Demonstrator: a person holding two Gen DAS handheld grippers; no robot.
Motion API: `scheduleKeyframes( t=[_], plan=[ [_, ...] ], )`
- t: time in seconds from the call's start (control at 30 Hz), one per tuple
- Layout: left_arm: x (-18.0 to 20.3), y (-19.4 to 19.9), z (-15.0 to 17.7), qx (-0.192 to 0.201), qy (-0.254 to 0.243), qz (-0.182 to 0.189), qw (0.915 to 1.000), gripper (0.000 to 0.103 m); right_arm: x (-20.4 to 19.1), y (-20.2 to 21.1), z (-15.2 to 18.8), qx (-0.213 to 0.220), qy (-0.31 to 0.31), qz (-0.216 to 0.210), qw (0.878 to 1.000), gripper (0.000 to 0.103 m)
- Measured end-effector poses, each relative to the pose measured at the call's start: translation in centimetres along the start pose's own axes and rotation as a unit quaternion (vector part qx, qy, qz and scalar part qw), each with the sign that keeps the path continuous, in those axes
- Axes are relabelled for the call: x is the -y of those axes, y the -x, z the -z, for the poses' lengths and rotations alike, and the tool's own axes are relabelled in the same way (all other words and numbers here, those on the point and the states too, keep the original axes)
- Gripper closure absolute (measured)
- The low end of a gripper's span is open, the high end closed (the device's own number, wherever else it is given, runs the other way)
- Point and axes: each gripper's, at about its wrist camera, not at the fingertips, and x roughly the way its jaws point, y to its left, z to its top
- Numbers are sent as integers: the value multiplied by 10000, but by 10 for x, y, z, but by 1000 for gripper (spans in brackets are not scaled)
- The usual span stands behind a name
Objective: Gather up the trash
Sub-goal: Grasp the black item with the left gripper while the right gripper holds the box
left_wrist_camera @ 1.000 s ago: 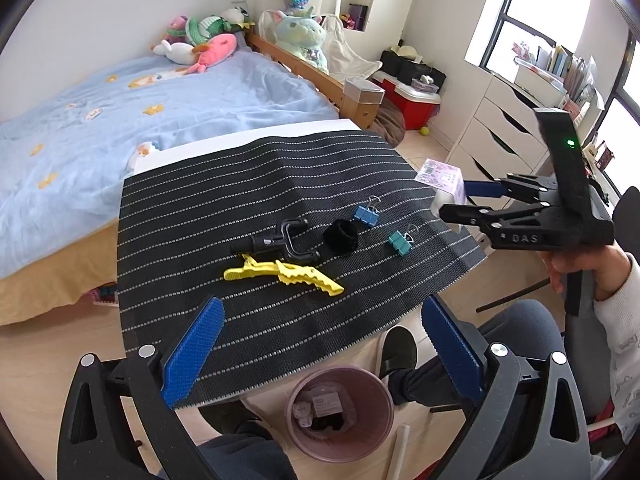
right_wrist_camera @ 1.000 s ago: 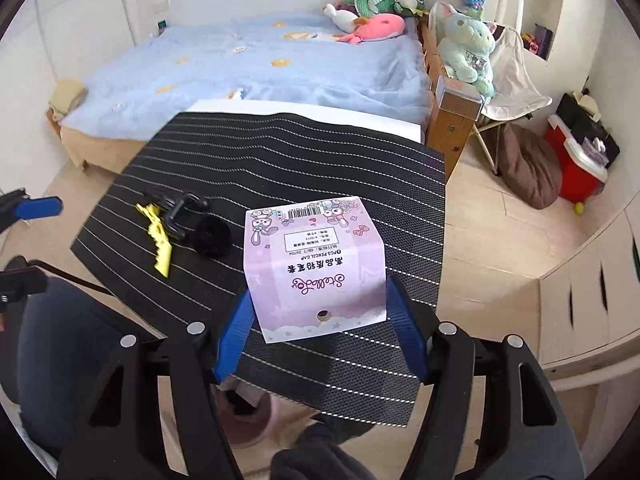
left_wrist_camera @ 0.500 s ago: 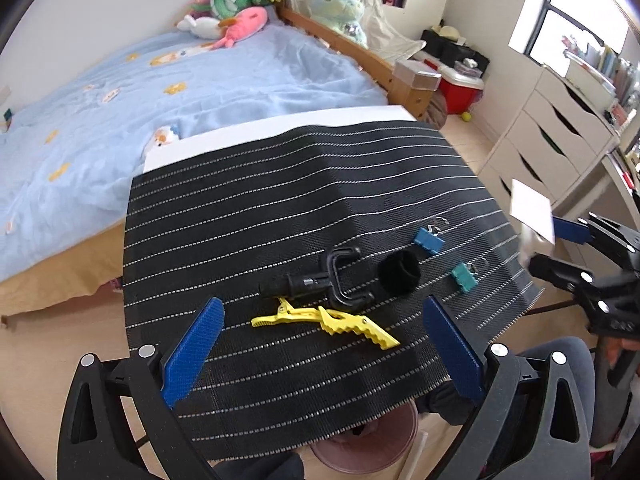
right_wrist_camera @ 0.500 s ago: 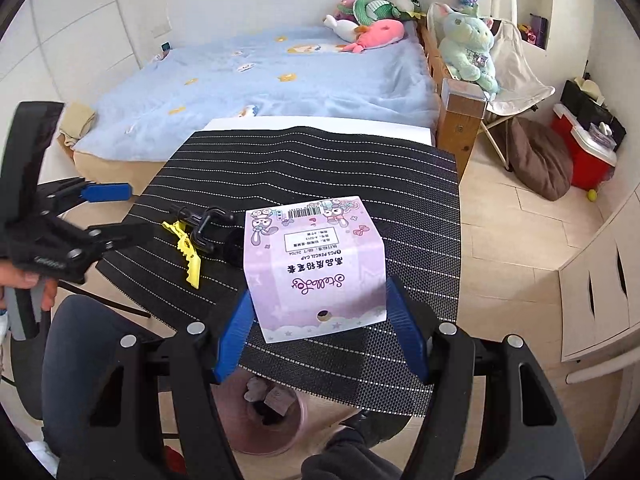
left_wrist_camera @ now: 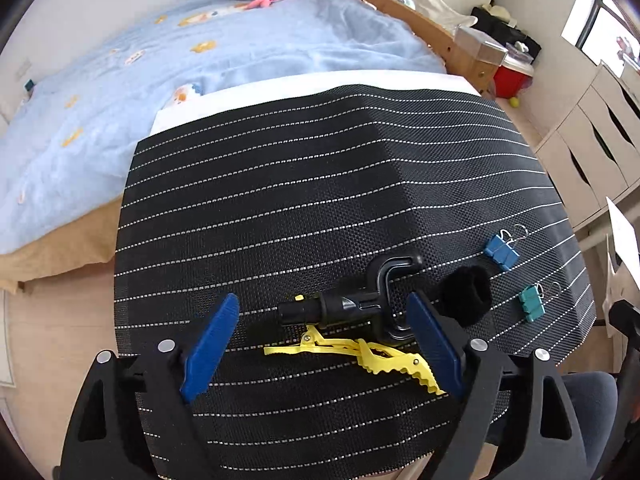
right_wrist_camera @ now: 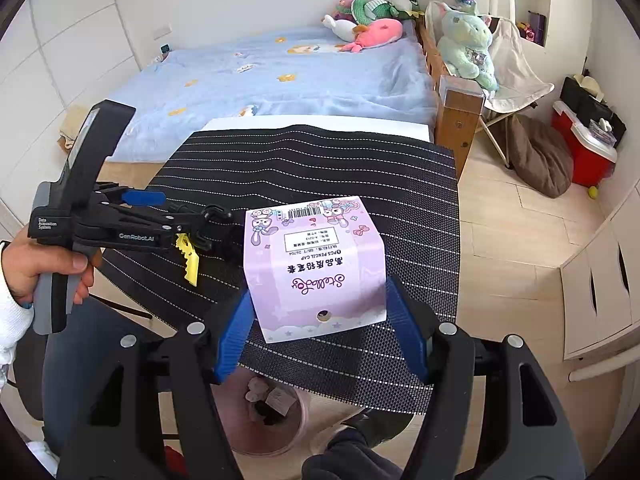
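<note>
The right gripper clamps a pink printed paper package above the pink bin, seemingly for dropping; the left gripper spreads wide around a black plastic clamp.

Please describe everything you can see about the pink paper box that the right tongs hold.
The pink paper box looks like thin printed cardboard, pale purple-pink with cartoon rabbits, a barcode, a white label, and "PENCIL CAP" text, all upside down in the right wrist view. A small round hole sits near its lower edge. The right tongs grip it from both sides, above the striped mat.
</note>
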Motion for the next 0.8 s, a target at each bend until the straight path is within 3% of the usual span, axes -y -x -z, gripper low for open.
scheduleKeyframes(
  t=[0.17, 0.3, 0.8],
  plan=[
    [2, -5, 3, -63, 1, -9, 10000, 30, 1, -2, 2, -7, 4, -12, 10000, 39],
    [3, -6, 2, -74, -27, -28, 10000, 44, 2, -4, 3, -13, 8, -20, 10000, 39],
    [-7, 13, 2, 337, -18, 73, 9994, 45, -4, -2, -1, 46, 30, -37, 10000, 39]
  ],
)
